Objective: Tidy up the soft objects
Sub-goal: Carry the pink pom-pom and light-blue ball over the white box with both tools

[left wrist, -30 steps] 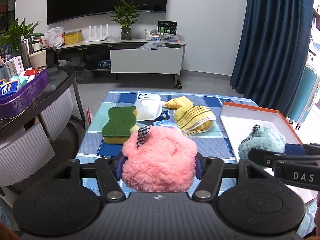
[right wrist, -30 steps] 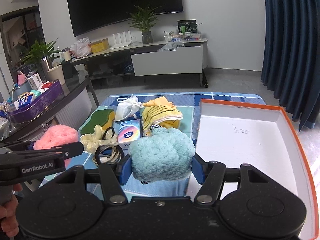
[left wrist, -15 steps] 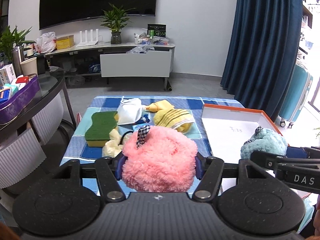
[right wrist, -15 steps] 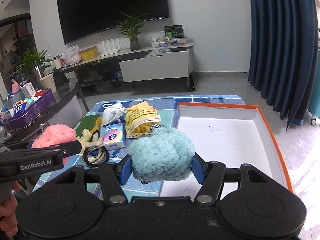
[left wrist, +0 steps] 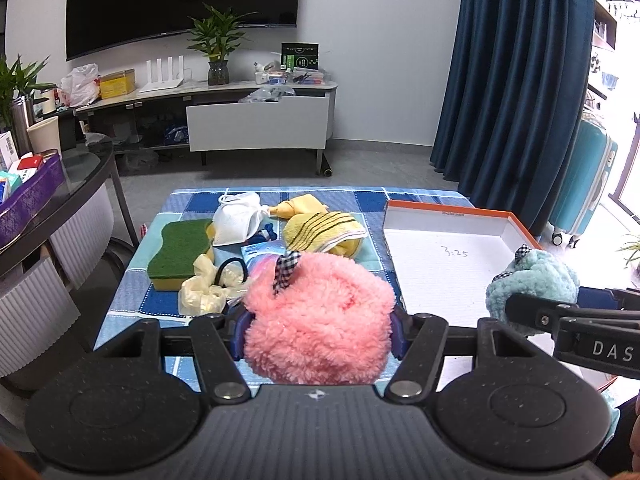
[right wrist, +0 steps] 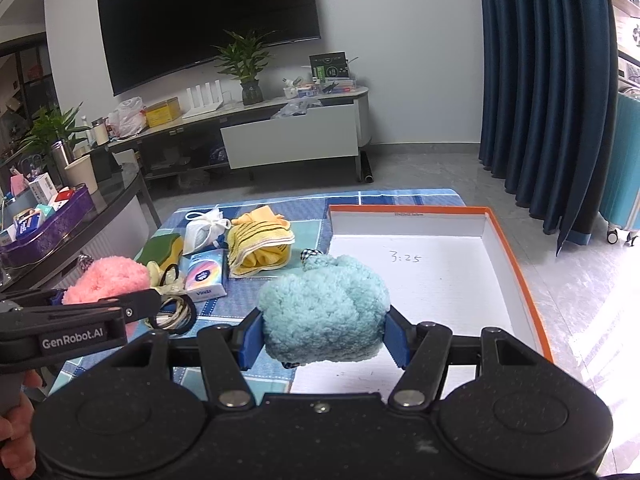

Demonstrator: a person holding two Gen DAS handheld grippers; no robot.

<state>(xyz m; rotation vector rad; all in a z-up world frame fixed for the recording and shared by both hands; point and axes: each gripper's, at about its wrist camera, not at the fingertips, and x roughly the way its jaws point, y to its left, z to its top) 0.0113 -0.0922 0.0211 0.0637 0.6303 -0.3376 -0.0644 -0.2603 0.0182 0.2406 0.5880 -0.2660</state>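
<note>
Two grippers are up over the near edge of the worktop [left wrist: 132, 292], each clamped on a fluffy item. Nearest in the left wrist view, the left gripper [left wrist: 318, 326] has its fingers [left wrist: 240, 330] pressed into both sides of a pink plush ball [left wrist: 320, 320] with a small checked bow on top, held above the blue checked cloth. To its right the right gripper [right wrist: 324, 334] squeezes a light blue plush ball [right wrist: 326, 312] between its blue fingers [right wrist: 250, 338], over the near left corner of the orange-edged box [right wrist: 516, 264]. A hand [right wrist: 16, 440] shows at the near left edge of the right wrist view, around the left gripper's handle.

Just beyond the pink ball, on the cloth, lie a black hair tie [left wrist: 232, 270] and a cream scrunchie [left wrist: 200, 296], with a tissue pack [right wrist: 204, 274] beside them. Left of those sits a green and yellow sponge [left wrist: 180, 252]. Farther back are a white pouch [left wrist: 236, 224] and a yellow striped cloth [left wrist: 324, 232], bunched side by side. The box, white inside, holds nothing and occupies the right half of the worktop, with handwritten digits on its floor.

Beyond the worktop stand a TV console [left wrist: 256, 120] and blue curtains [left wrist: 512, 80]
</note>
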